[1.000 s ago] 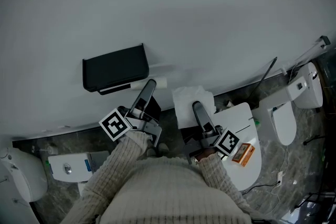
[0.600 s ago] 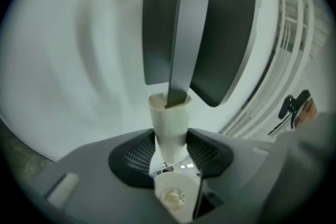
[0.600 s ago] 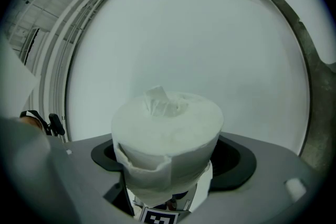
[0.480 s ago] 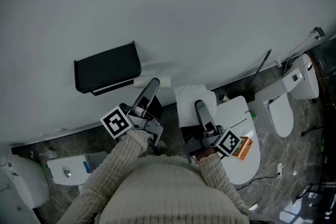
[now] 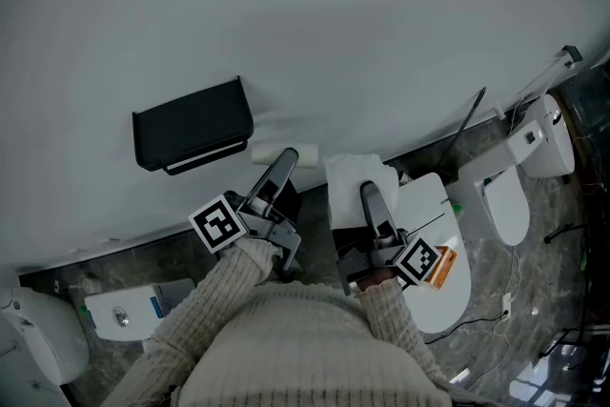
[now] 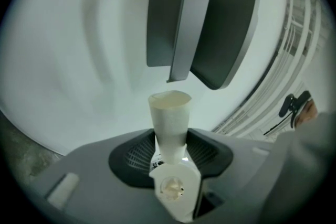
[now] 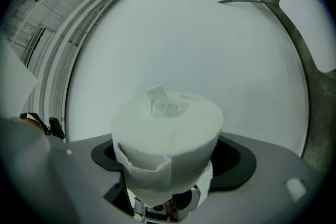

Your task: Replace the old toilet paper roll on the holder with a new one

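The left gripper pinches a bare cardboard tube low on its pale, matte, slightly creased wall, with dark ribbed pads on either side. In the left gripper view the tube stands upright with its open oval mouth on top. In the head view its long axis runs across the picture along the wall, crosswise to the gripper. Just above it hangs the holder, a smooth dark rounded box with a flat grey flap tilted across its front. The flap's top is cut off by the picture's edge. The right gripper clamps the new roll, a fat, soft white cylinder with a quilted surface. The roll's flat end faces up in the right gripper view, with crumpled paper in its core and a loose torn sheet hanging down its front. The roll hides the pads and most of both jaws. In the head view the new roll sits to the right of the tube and below the holder, well clear of it. Beyond the right gripper is the glossy white lid of a toilet with a small orange packet on it. Ribbed knit sleeves cover both arms, and the hands are mostly hidden behind the marker cubes.
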A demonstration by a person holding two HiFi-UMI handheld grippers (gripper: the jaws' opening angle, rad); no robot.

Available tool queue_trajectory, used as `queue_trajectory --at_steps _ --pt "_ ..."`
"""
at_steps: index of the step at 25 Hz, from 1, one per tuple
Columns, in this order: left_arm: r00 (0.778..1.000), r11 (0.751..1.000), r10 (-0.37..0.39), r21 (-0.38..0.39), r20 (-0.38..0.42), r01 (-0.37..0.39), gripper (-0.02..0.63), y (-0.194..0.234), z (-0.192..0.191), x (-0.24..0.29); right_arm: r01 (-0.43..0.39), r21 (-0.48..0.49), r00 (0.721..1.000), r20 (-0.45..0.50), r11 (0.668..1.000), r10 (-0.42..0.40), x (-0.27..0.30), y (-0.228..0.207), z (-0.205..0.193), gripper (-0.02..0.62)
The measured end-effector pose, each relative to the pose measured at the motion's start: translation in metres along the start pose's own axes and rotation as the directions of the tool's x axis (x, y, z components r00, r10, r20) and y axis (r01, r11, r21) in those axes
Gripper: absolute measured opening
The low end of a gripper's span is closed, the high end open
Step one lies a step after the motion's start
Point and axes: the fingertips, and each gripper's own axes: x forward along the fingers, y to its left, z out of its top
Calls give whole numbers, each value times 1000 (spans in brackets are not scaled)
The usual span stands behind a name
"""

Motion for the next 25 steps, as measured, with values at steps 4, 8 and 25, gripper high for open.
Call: queue_trajectory --at_steps 4,8,25 --pt "1000 1000 13 -4 -13 -13 173 0 -5 -5 -3 5 1000 12 1000 3 0 1 3 437" --pt "1000 1000 31 -2 -4 -31 173 2 -5 -18 -9 19 1000 6 1000 9 4 0 -1 437" --pt "983 994 101 22 152 -106 173 3 32 -86 -56 50 995 -85 997 60 59 3 -48 437"
